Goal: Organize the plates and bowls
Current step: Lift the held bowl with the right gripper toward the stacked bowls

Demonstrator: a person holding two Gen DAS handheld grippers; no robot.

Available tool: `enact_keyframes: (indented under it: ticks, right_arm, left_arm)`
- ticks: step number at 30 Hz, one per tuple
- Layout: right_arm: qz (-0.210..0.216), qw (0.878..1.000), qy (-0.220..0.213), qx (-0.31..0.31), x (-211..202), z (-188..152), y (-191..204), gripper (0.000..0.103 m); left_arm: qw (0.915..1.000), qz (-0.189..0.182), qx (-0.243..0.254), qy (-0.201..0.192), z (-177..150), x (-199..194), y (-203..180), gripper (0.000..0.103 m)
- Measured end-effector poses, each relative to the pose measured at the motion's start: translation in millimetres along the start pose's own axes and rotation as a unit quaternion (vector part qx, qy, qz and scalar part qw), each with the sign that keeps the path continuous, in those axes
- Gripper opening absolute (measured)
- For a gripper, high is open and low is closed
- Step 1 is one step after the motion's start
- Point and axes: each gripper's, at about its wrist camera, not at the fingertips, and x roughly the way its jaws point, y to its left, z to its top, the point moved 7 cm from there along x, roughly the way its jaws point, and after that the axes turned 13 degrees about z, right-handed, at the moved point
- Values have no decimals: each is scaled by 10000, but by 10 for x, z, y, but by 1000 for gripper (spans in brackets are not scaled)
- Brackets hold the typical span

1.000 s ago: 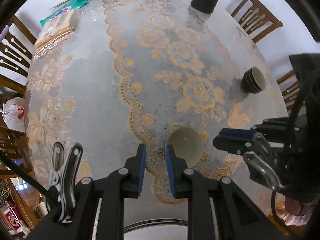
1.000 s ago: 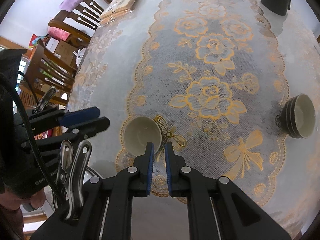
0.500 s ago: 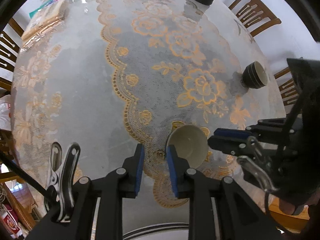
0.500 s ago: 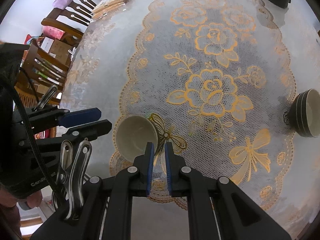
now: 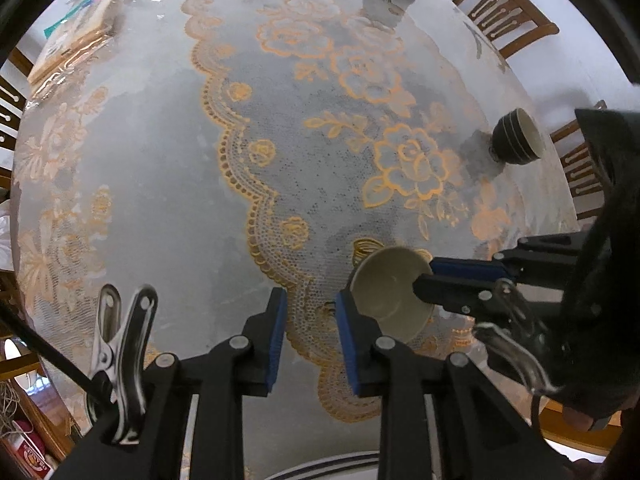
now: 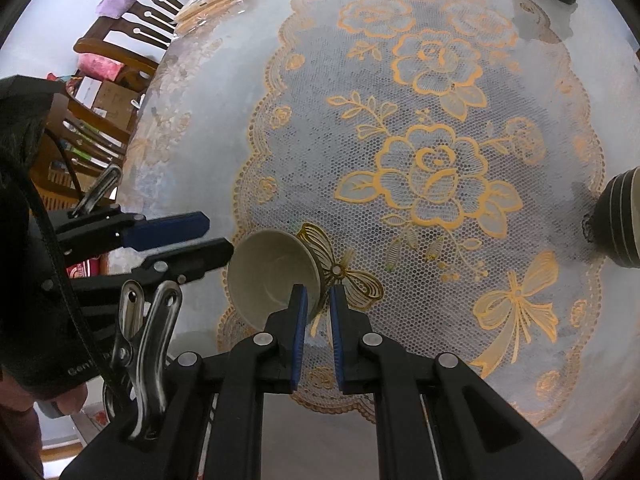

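Cream inside and dark outside, the small bowl (image 6: 274, 276) is pinched by its rim in the right gripper (image 6: 318, 304), whose fingers sit close together on the bowl's wall. It hangs tipped on its side, just over the near edge of the lace tablecloth (image 6: 432, 168). The left gripper (image 5: 310, 312) is partly open and holds nothing; it waits right beside the bowl.

I think the bowl goes to the stack of striped bowls (image 5: 516, 140) far off on the right. Carry it slowly and keep the pinch tight, because a rim grip can slip. Turn it level before it goes into the stack.

The stack is cut off at the edge of the right view, so I cannot count its bowls. I see no plates.
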Motion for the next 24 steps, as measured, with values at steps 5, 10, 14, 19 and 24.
enact_keyframes:
  ticks: [5,10,14,19,24]
  right_arm:
    - [55,9999,42,78,45,-13,-11,14]
    - [84,9999,10,113,49,-13,-28,14]
    - [96,9998,7,201,25,-19,-80,14]
    - [72,9999,6,129,15,-4,-68,14]
    - [122,9998,7,152,24,-9,-92,14]
  left_arm:
    - [9998,-192,-61,-37,33,-86,18,25]
    - [9991,-403,-19,94,12,-96,-27,29]
    - [9988,-421,123,196,-15,4,-122,30]
    - [9987,-434,78,254,-15,77,-169,30]
    - [9988,-434,63,238,-12,101,-163,30]
